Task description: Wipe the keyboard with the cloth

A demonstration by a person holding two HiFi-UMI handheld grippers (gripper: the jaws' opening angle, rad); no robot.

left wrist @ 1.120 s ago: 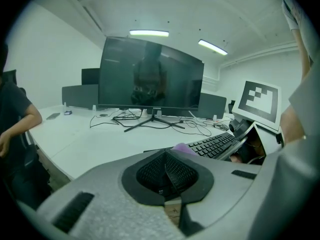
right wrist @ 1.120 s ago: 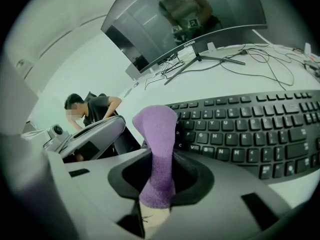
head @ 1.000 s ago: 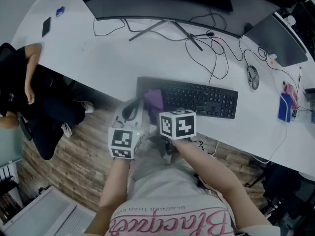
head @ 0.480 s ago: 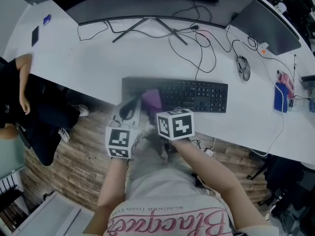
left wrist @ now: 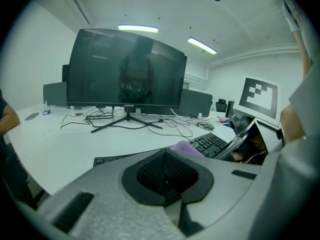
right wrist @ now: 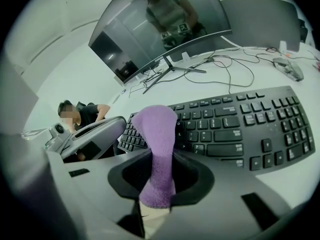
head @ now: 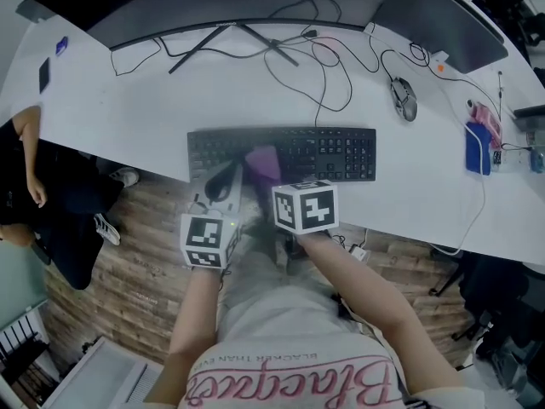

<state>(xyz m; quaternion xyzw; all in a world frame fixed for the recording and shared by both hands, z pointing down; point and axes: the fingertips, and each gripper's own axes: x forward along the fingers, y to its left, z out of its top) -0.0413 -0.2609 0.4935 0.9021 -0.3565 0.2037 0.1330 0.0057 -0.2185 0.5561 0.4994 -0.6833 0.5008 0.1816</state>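
- Keyboard point(head: 324, 153) lies flat near the 6 o'clock edge of the white surface point(head: 153, 109), within easy reach.
- My right gripper point(right wrist: 159, 181) has its fingers clamped on the purple cloth point(right wrist: 156, 134). The free end is over keys toward the keyboard's 9 o'clock end, placed for wiping.
- My left gripper point(left wrist: 170, 184) sits at the cloth's 8 o'clock, fingers together on nothing, clear of the wiping.

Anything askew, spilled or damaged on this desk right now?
Nothing stands out. The keyboard lies flat on the desk, the right gripper pinches the purple cloth over its left half, and the cables behind it are loose, nothing spilled.
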